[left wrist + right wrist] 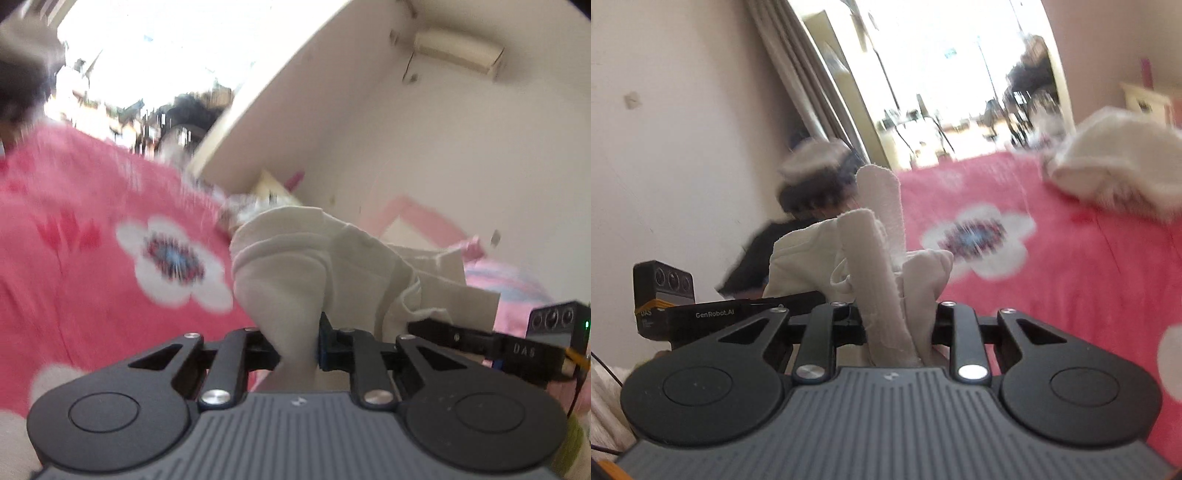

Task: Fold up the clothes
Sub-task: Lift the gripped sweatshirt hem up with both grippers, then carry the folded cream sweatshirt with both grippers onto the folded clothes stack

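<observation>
In the left wrist view, the left gripper (297, 347) is at the lower middle of the frame and its jaws are clamped on a bunch of the cream garment (317, 258). The cloth rises from the jaws toward the middle of the frame and then spreads to the right, where the other gripper's black body (517, 343) shows at the right edge. So from this gripper the garment's long axis runs up and to the right, toward the other hand. Behind it, on the left half, is the pink flowered blanket (92, 229). The picture is blurred, so I judge that the hands are moving.

In the right wrist view, the right gripper (901, 332) is at the lower middle and its jaws are pressed together on several layers of the same cream garment (875, 258). Two narrow strips stand up from the jaws to the middle of the frame. The rest of the cloth goes to the left, toward the left gripper's body (713, 314) at the lower left. The pink blanket (1071, 277) fills the right side, with a white fluffy thing (1108, 162) on it at the upper right.

The two hands are near each other and the garment is gathered between them, above the blanket. Each hand has its own end, so neither is nearer. Whether a fold is closing or the cloth is being shaken out, I cannot tell.
</observation>
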Tool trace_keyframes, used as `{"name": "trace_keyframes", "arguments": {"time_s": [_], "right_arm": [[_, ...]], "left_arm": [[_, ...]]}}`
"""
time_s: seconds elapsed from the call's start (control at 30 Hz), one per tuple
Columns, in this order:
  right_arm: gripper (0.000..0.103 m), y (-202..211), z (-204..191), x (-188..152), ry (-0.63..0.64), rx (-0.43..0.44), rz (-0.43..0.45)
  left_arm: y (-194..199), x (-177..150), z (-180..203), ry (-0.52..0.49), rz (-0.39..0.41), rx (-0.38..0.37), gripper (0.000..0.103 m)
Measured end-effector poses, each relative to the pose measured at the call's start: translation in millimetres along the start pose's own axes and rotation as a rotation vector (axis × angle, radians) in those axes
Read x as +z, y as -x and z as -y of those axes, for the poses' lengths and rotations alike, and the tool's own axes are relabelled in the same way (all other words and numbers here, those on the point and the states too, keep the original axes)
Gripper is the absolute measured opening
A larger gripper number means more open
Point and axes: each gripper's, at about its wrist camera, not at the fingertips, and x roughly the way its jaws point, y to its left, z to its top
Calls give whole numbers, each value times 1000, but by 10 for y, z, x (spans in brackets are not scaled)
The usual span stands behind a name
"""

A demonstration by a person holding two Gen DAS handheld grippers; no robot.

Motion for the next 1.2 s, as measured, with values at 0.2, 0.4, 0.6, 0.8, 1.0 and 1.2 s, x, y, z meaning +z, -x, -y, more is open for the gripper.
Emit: {"name": "trace_keyframes", "arguments": {"time_s": [0.2,0.4,0.6,0.8,1.0,1.2], "right_arm": [[22,-183,-603,355,97,143,87],[22,-809,-1252,692,144,330,109],[22,-1833,-1800,1000,67,546,79],[22,-2916,-1998,1142,-97,693,7],[22,-3704,-1976,1097,-212,746,-78],[22,-4251,-1960,1031,-240,706,-143]], "left_arm": [[785,442,-10,-38,200,83,18],[1620,990,-276,-59,337,241,17],[2260,1540,-625,-70,440,429,17],[2304,1914,-1172,-22,425,529,17],[2242,2249,-1765,39,391,604,17],[1847,2385,-2441,117,331,606,17]]}}
